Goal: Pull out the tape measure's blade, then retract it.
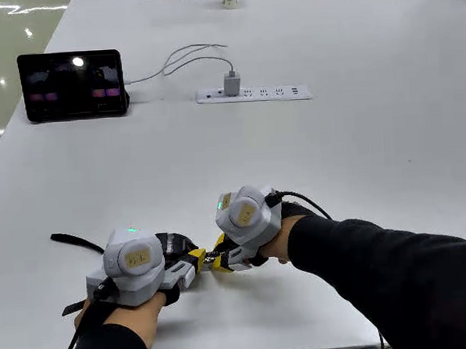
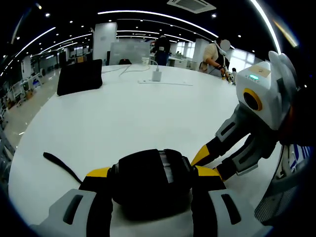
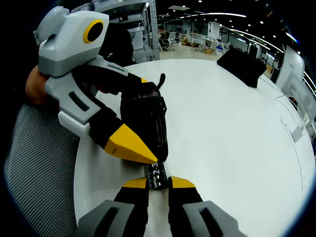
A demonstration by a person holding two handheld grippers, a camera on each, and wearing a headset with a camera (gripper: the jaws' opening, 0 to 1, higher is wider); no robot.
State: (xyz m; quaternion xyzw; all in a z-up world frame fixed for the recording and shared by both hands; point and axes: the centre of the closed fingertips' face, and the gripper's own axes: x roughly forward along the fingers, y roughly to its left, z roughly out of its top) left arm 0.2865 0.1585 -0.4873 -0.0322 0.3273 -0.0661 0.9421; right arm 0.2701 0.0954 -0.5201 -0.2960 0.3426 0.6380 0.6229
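While the left claw clamps the black tape measure between its jaws on the white table, the right claw pinches the numbered blade, which runs a short way from its fingertips to the case.

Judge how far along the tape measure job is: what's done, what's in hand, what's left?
Done: the left claw grips the tape measure, and the right claw pinches the blade at its tip. In hand: the pull looks barely begun; just a short numbered stretch of blade shows. Left: most of the pull, then the retraction.
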